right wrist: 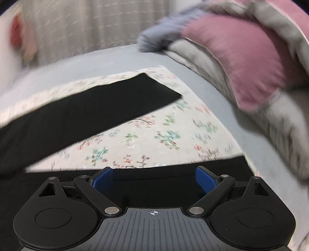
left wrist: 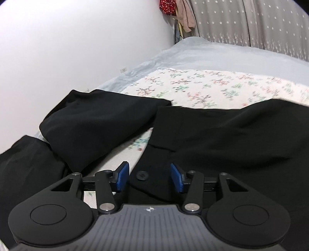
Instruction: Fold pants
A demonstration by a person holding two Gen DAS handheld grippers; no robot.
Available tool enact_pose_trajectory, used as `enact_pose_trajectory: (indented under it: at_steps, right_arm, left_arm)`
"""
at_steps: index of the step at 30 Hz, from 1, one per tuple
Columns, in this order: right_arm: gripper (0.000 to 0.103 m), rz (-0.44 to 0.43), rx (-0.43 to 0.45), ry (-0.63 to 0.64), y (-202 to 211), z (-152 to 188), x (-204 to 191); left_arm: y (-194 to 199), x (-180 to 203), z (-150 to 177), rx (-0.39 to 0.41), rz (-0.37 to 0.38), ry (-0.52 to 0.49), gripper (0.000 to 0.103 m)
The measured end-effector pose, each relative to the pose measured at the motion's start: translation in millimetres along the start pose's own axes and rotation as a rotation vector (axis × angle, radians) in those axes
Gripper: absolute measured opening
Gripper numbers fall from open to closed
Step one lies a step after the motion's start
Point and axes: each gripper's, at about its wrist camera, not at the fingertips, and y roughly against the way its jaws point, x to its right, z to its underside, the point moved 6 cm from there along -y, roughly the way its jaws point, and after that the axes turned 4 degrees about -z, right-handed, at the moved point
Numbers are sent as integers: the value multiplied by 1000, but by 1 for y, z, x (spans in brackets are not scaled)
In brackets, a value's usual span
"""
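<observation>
Pants (left wrist: pixel 222 139), black, spread on a floral sheet (left wrist: pixel 193 85) over the bed (left wrist: pixel 212 54). In the left wrist view, waist end with a button (left wrist: pixel 142 175) lying just past and between the blue pads (left wrist: pixel 122 176) of the left claw (left wrist: pixel 149 177). Left claw released, jaws apart to about a middling width, pads pressing on nothing; black cloth under the gap, whether touched by the fingertips not clear. To the left, more black cloth (left wrist: pixel 92 127) bunched in a loose fold, a strip of floral sheet showing between it and the waist part. Beyond, white wall (left wrist: pixel 77 38) at left, grey starred curtain (left wrist: pixel 251 23) at far right, red and pink clothes (left wrist: pixel 173 9) hanging by the corner.

In the right wrist view, blurred: right claw (right wrist: pixel 154 180) released, jaws spread wide, nothing gripped. Black cloth band (right wrist: pixel 154 176) running left to right beneath and between its pads (right wrist: pixel 205 181); contact not clear. One leg (right wrist: pixel 87 108) lying flat, slanting from near left to its hem at far centre, well apart from the claw. Floral sheet bare between leg and near band. At far right, a pink pillow (right wrist: pixel 241 58) on grey bedding (right wrist: pixel 285 119), well apart from the pants.
</observation>
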Motion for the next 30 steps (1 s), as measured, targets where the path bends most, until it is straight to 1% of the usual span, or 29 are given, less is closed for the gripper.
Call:
enact_pose_trajectory:
  at_steps: [2,4,6,8,10,11,12,13,14,15,17,18,20,22,23,26,28,30]
  right_arm:
    - [95,-5,-25,12,-5,0,-2]
    - [95,-17,-43,0,-7,1,2]
    - [95,-11,-44,-15,-7,1,8]
    - [95,-6,-46,-35,-8,1,15]
    - [95,-6,-44,-54,-7,1,20]
    - [95,-6,-44,-62,-7,2,22]
    - [95,-5,-42,-70,-6,1,24]
    - [95,-5,-41,-74,-6,1,25]
    - [96,-6,-40,-77,-7,1,27]
    - [98,-6,-40,-79,-7,1,28]
    - [100,-4,-45,-81,-11,1,31]
    - [100,-6,-50,-84,-12,2,32]
    - [100,-13,-63,-107,-17,3,37]
    - [100,-15,-78,-138,-22,4,44]
    - [100,-16,-87,-150,-26,5,47]
    - [100,1,-106,-170,-34,6,55]
    - [100,-3,-109,-179,-38,5,57]
    - [100,-11,-106,-191,-42,2,59]
  left_arm:
    - [14,10,-7,-25,42,19,64]
    - [34,24,-15,-29,108,29,69]
    - [57,40,-25,-18,162,24,78]
    - [81,56,-33,-9,214,14,84]
    - [102,72,-38,-17,276,31,91]
    - [109,80,-40,-32,311,48,93]
    - [115,88,-42,-47,342,62,94]
    - [118,95,-43,-55,361,68,94]
    - [120,101,-45,-48,366,62,96]
    - [121,105,-45,-24,356,43,99]
    - [114,112,-45,31,299,-14,101]
    - [105,113,-44,38,272,-34,101]
    - [77,107,-38,-13,243,-30,101]
    - [43,92,-35,-86,221,-2,101]
    - [28,81,-37,-105,199,17,101]
    - [-8,38,-53,-119,139,118,101]
    - [-27,12,-66,-122,120,183,101]
    - [-39,-3,-76,-108,113,209,101]
